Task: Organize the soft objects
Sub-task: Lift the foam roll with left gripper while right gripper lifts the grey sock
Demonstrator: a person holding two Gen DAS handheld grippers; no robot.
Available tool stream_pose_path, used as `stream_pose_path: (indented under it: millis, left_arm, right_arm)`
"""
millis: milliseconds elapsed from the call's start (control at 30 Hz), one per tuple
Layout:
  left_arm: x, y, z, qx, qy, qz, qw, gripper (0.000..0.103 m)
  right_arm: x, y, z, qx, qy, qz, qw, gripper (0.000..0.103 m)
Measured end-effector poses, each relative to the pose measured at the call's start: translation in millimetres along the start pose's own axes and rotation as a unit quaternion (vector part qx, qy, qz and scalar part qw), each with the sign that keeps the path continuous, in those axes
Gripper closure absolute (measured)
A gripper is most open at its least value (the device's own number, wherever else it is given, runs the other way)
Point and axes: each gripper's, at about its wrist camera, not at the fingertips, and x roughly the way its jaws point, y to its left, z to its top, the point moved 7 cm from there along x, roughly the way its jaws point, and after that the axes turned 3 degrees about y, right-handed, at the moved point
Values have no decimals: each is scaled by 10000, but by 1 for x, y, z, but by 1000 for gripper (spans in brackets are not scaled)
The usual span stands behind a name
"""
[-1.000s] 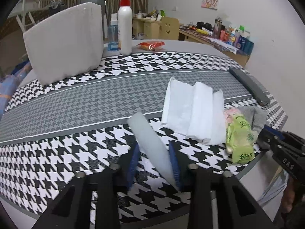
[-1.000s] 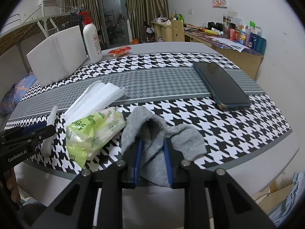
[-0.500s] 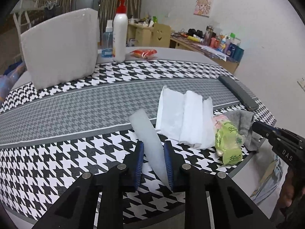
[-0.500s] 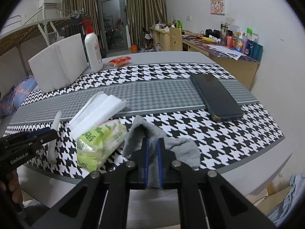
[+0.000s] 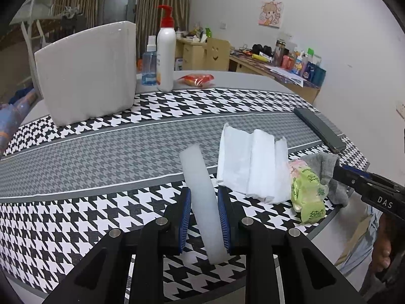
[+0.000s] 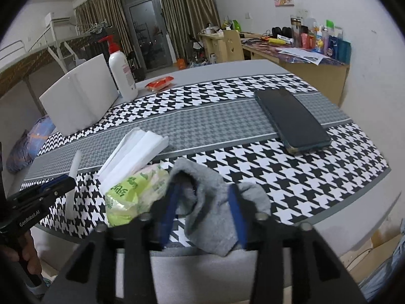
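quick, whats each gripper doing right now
left gripper: jaws closed on the white foam strip.
right gripper: jaws opening, the grey cloth loose between them.

Left tongs (image 5: 204,211) grip a white foam strip (image 5: 202,192) above the houndstooth table (image 5: 76,202).

Phone (image 6: 292,120), lotion bottle (image 5: 165,58), spray bottle (image 5: 149,62)

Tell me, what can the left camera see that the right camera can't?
Only the left view shows the small blue spray bottle beside the lotion bottle. Only the right view shows the air conditioner on the wall. Both show the white strip, folded tissues, green pack, grey sock and phone.
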Motion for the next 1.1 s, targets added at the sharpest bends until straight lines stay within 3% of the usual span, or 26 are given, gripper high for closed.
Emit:
stream_pose_path:
  millis: [200, 367, 533, 600, 667, 700, 1100]
  left_arm:
    - [-1, 4, 4, -8, -61, 61, 10000, 82]
    - [7, 3, 2, 13, 99, 19, 9999, 87]
    - [10, -1, 0, 26, 154, -40, 9999, 86]
    - [12, -2, -2, 44, 204, -4, 9998, 74]
    - [16, -2, -3, -5, 279, -11, 9996, 60]
    - [17, -2, -4, -9, 293, -7, 9996, 59]
    - [26, -10, -8, 72, 456, 273, 9986, 60]
  right_arm:
    - [11, 5, 1, -12, 84, 131, 9999, 48]
    - [24, 6, -4, -88, 256, 27, 9996, 48]
    - [21, 1, -7, -91, 248, -127, 9996, 74]
    - [20, 0, -7, -55, 264, -80, 9996, 85]
    - [18, -1, -6, -57, 238, -130, 9996, 87]
    - [16, 0, -5, -93, 197, -185, 9996, 87]
    - [-35, -5, 15, -56, -490, -254, 9985, 87]
